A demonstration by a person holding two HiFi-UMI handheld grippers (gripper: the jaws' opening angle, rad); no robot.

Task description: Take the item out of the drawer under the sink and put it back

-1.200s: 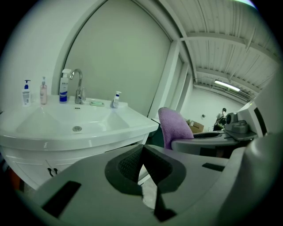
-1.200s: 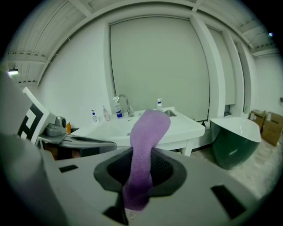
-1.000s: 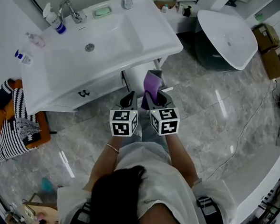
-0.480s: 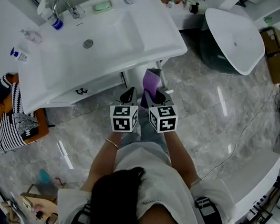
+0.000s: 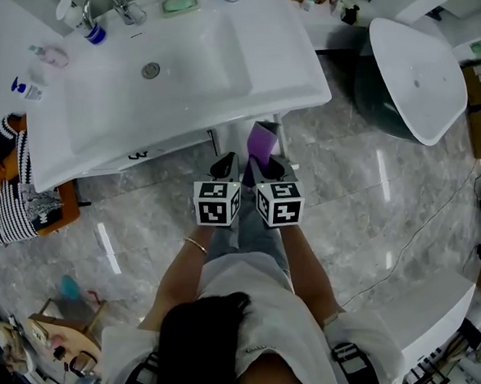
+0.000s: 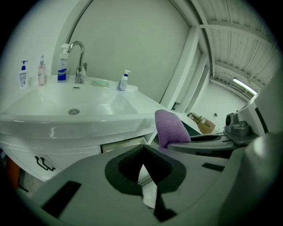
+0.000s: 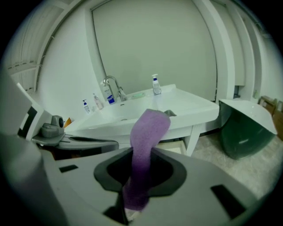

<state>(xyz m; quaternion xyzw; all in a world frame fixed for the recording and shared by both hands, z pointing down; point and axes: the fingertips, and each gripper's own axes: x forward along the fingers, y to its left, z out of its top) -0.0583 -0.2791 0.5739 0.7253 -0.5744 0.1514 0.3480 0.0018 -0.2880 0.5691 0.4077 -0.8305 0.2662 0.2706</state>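
The white sink (image 5: 200, 69) stands ahead of both pairs of jaws and above them. One drawer front (image 5: 166, 146) under its rim lies ahead and off to the left side of the left jaws. Just right of that front, straight beyond the left jaws, there is a pale recess (image 6: 120, 145); I cannot tell whether it is an open drawer.

The left gripper (image 5: 223, 165) has its jaws together with nothing in them. The right gripper (image 5: 267, 168), just beside it, is clamped on the purple cloth (image 7: 148, 132). The cloth's long axis runs along those jaws, and its free end stands out past their tips towards the sink edge.

By my reading, the return turns on this: the drawer sits left of the loaded jaws and nearer the empty left gripper, which is better placed to work the handle (image 5: 138, 154).

Counted: one sink, one faucet (image 6: 78, 59), two grippers, one cloth, four bottles on the sink top, one green soap dish (image 6: 100, 82) and one dark handle.
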